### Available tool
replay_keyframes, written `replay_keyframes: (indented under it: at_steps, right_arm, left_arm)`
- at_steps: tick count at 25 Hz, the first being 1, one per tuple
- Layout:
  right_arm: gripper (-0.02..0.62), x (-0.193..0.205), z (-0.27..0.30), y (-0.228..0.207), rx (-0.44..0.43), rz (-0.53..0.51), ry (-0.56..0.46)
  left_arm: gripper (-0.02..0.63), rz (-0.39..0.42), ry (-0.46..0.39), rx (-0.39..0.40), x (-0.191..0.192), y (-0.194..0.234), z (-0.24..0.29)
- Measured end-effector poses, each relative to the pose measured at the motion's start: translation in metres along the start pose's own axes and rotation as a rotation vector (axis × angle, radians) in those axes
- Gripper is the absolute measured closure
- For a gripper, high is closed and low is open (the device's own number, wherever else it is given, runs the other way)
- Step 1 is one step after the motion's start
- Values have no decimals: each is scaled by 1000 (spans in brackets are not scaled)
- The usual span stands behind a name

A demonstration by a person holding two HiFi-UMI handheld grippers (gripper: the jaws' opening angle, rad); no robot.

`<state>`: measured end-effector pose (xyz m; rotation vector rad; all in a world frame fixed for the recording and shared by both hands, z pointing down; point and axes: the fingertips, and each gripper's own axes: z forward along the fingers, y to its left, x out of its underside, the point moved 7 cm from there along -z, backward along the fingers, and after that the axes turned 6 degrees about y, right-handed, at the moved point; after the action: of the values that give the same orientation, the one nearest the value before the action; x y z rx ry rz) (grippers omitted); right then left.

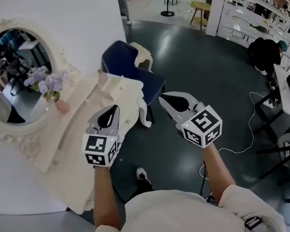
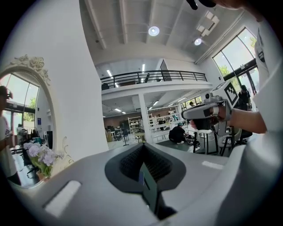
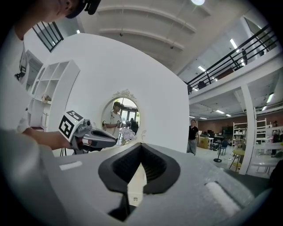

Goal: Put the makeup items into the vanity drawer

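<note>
The white vanity table [image 1: 79, 151] stands against a white wall under an oval mirror [image 1: 15, 79]. I cannot make out any makeup items or a drawer front from here. My left gripper [image 1: 113, 110] hovers over the table's right end, shut with nothing in it. To its right, my right gripper [image 1: 163, 99] hangs over the dark floor, its jaws together and empty. The left gripper view shows the left gripper [image 2: 142, 148] closed and the right gripper [image 2: 185, 115] held level beside it. In the right gripper view the right gripper [image 3: 140, 147] points toward the mirror [image 3: 120, 115].
A pink vase of lilac flowers [image 1: 51, 85] sits on the tabletop by the mirror. A dark blue chair [image 1: 125, 66] stands behind the table's right end. Desks, cables and chairs [image 1: 287, 111] line the right side. A person [image 3: 193, 136] stands far off.
</note>
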<state>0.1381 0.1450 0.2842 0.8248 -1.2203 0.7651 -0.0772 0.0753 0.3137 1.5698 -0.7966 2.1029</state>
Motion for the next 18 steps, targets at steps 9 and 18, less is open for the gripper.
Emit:
replay_keyframes:
  at_steps: [9,18]
  right_arm:
    - [592,-20,93,-32,-16,-23,21]
    - [592,-12,181,-40,-87,48,72]
  left_arm:
    - [588,-8,5,-3,-3,89,48]
    - [588,-47,49,-19,24,160,74]
